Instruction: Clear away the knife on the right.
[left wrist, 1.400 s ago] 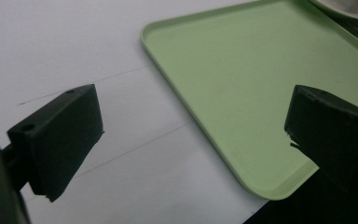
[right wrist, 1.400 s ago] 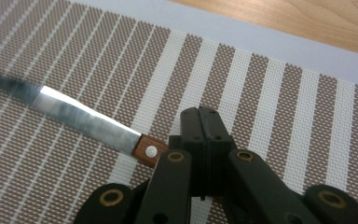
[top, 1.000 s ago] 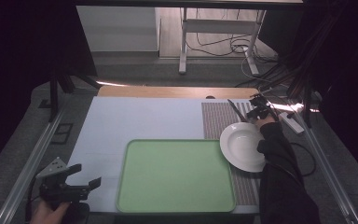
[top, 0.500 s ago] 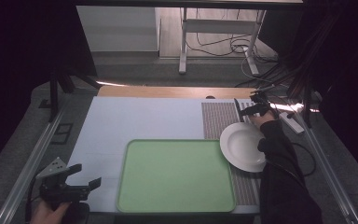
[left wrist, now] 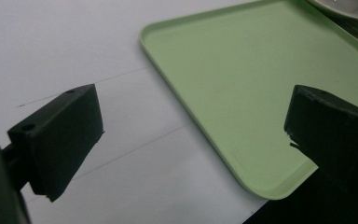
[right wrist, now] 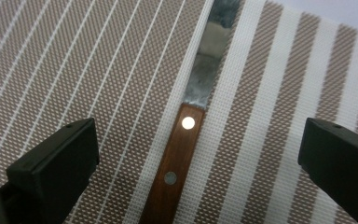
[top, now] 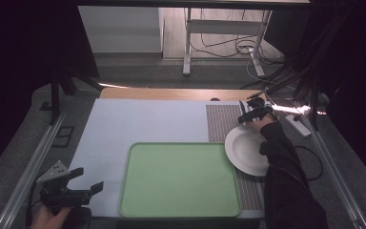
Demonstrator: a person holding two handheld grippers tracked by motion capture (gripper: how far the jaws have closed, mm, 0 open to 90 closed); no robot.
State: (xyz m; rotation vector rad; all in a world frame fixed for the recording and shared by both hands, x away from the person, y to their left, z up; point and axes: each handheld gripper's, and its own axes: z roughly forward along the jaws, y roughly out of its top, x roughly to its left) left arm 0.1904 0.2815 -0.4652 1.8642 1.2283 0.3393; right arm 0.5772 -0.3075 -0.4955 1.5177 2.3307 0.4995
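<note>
A knife with a riveted wooden handle [right wrist: 175, 163] and a steel blade [right wrist: 207, 70] lies on the brown-and-white striped placemat [right wrist: 74, 60]. My right gripper [right wrist: 196, 154] hovers over the handle, open, one jaw on each side. From above, the right gripper [top: 251, 114] is at the mat's far end, just beyond the white plate [top: 247, 150]. A light green tray [top: 181, 179] lies empty at the table's front centre. My left gripper [top: 88, 181] stands open near the front left corner; in its own view the left gripper [left wrist: 191, 135] frames the tray's corner [left wrist: 261, 186].
The plate rests on the placemat [top: 221, 121], overlapping the tray's right side. The white table top [top: 138, 119] stretches left of and behind the tray. A metal rail [top: 33, 162] runs along the left side. The person's dark sleeve [top: 286, 176] crosses the right edge.
The right gripper has shifted slightly left over the far end of the placemat. The left gripper, tray and plate have not moved.
</note>
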